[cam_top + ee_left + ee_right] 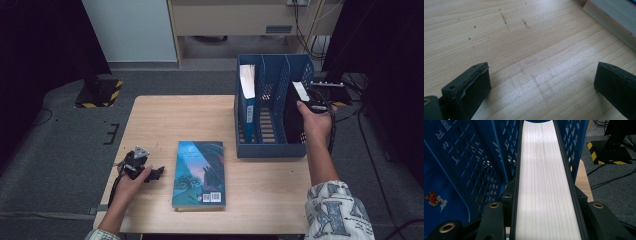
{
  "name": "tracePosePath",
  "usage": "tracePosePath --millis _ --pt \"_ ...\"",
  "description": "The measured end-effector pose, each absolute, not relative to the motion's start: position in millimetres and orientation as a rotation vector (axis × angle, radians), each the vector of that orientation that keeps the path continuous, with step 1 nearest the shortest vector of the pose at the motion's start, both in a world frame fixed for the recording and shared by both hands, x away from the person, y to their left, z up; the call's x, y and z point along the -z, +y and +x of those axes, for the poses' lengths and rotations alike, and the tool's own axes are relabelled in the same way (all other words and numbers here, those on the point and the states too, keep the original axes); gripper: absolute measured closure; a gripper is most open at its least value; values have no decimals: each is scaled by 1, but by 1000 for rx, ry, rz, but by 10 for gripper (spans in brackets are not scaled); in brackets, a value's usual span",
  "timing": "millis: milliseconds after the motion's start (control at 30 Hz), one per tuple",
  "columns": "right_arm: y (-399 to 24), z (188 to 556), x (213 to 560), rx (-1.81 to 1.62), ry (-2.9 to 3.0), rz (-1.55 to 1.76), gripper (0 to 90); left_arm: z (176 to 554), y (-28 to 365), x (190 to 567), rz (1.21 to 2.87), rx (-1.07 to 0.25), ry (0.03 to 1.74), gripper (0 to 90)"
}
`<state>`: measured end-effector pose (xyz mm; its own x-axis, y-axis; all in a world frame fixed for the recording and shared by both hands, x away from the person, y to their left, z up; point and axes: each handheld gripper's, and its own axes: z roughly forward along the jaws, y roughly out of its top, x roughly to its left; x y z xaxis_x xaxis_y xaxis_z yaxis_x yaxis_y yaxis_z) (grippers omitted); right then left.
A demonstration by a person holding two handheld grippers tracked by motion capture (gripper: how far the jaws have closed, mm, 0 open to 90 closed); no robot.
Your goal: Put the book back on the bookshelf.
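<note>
A black book [292,117] stands upright in the rightmost slot of the blue file rack [270,150]. My right gripper [303,101] is shut on it from the right side, near its top. In the right gripper view the book's white page edge [541,157] runs between the jaws of my right gripper [544,203], which press on both covers. My left gripper [151,173] rests on the table [165,115] at the front left. Its jaws are open with only bare wood between them, as the left gripper view shows my left gripper [541,75].
A blue-covered book [199,172] lies flat at the table's middle front, and its page edge [614,17] is just right of my left gripper. Another book [247,95] stands in the rack's left slot. The rack's mesh wall [461,170] is close beside the black book.
</note>
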<state>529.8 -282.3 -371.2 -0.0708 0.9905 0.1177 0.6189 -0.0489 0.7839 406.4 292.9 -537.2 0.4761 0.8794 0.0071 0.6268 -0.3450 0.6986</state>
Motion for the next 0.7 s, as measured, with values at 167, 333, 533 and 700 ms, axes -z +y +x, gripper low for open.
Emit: tracePosePath --millis 167,333,533,700 --pt "-284 534 370 -981 1701 1700 533 407 293 537 2092 -513 1240 0" --pt "-282 545 365 -971 1689 1692 533 407 293 537 2090 -514 1241 0" --pt "-280 555 364 -952 1690 1678 533 407 292 537 2086 -514 1242 0" --pt "-279 563 365 -934 1690 1671 533 407 292 537 2087 -514 1242 0"
